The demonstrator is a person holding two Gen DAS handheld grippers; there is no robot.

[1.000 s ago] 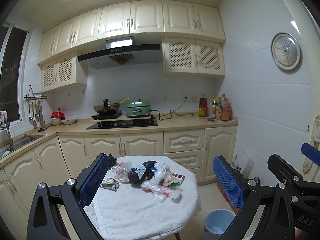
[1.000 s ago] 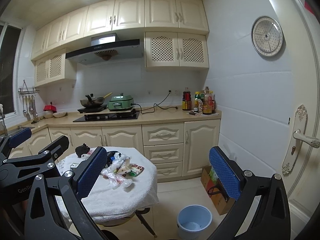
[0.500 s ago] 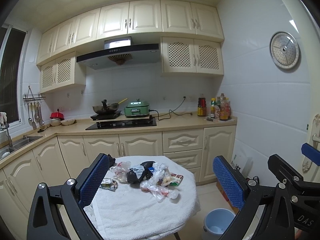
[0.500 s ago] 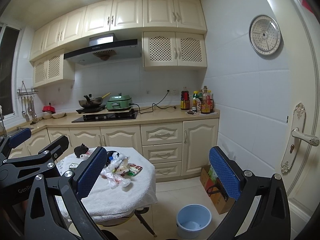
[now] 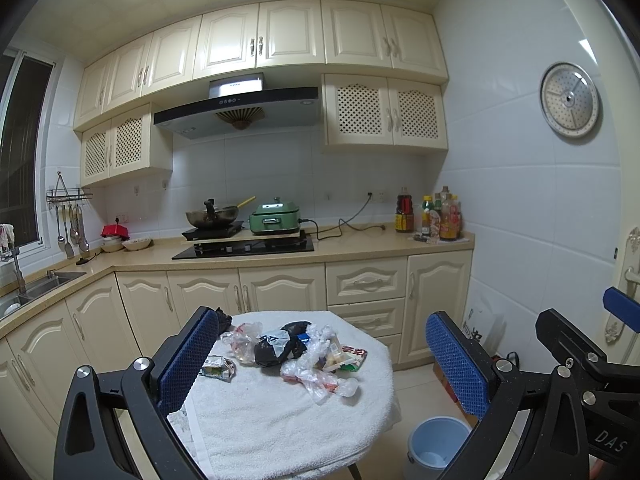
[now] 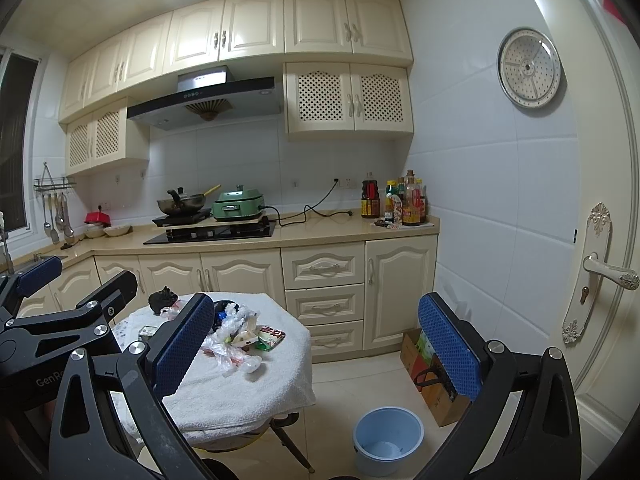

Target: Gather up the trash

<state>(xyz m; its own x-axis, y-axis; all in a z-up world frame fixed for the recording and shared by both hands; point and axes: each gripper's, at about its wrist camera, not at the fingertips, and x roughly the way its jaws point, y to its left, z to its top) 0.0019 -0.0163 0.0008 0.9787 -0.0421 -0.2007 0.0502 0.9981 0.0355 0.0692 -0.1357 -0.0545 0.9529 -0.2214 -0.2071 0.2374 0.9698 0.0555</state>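
Note:
A pile of trash [image 5: 296,354], clear and black plastic bags and snack wrappers, lies on a small round table covered with a white towel [image 5: 280,420]. The pile also shows in the right wrist view [image 6: 236,332]. A small wrapper [image 5: 218,368] lies apart at the left. A light blue bin [image 5: 434,446] stands on the floor right of the table, seen too in the right wrist view [image 6: 388,434]. My left gripper [image 5: 320,364] is open and empty, short of the table. My right gripper [image 6: 316,352] is open and empty, further right.
Cream kitchen cabinets and a counter with a wok [image 5: 212,216], a green cooker [image 5: 274,220] and bottles [image 5: 430,216] run behind the table. A cardboard box [image 6: 432,376] stands by the right wall. A door with a handle [image 6: 610,274] is at far right.
Both views have shifted very slightly; the table and trash sit almost where they were. Both grippers stay open and empty.

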